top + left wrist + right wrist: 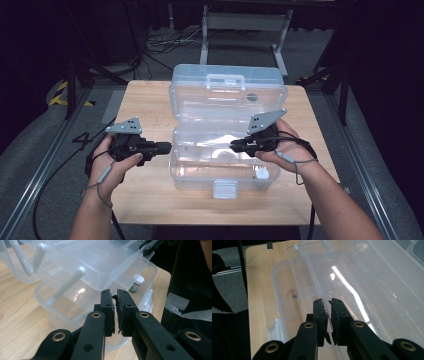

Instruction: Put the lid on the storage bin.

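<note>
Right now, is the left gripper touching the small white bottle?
Apart. High view: left gripper at the left end of the clear box, small white bottle in its right front corner.

Clear plastic storage box (200,172), lid open, centred on table

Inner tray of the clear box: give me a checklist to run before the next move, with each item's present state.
1. Lid swung fully back, clear of the inner tray: ok.
2. Right claw closed on the tray's thin wall: ok, the wall runs between its pads.
3. Left claw gripping the tray's other end: cannot tell; its jaws stand nearly together at the rim.
4. Small bottle upright in the box: ok, in a bottom corner.
5. Box resting fully on the table, back from the edges: ok.
</note>
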Demonstrator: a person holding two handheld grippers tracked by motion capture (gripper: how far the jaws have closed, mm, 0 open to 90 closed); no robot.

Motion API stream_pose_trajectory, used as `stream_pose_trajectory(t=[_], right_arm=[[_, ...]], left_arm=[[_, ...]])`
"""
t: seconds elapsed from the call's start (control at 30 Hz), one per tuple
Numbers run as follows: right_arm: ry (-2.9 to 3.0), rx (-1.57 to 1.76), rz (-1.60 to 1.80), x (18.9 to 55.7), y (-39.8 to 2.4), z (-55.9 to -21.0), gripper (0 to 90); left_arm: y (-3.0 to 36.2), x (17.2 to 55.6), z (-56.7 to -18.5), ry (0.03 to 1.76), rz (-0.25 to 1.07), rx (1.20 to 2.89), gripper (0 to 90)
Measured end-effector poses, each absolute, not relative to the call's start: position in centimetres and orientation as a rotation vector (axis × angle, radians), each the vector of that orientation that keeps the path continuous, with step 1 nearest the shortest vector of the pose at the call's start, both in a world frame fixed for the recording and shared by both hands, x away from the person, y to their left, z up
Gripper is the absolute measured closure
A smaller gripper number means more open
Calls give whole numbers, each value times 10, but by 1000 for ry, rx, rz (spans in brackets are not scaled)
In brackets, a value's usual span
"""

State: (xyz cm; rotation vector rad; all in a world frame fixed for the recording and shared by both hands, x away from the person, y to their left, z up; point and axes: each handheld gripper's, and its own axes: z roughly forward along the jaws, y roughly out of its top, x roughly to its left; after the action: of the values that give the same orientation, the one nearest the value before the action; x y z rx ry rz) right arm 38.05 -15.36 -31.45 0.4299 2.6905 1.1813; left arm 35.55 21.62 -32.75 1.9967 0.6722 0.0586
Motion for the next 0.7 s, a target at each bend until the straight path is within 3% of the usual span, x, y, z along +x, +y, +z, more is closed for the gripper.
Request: stream_pose_trajectory(t=[0.7], right_arm=[[2632, 414, 1158, 365, -154, -321, 813]], left_arm=[[204, 374, -314, 699, 147, 1906, 843]])
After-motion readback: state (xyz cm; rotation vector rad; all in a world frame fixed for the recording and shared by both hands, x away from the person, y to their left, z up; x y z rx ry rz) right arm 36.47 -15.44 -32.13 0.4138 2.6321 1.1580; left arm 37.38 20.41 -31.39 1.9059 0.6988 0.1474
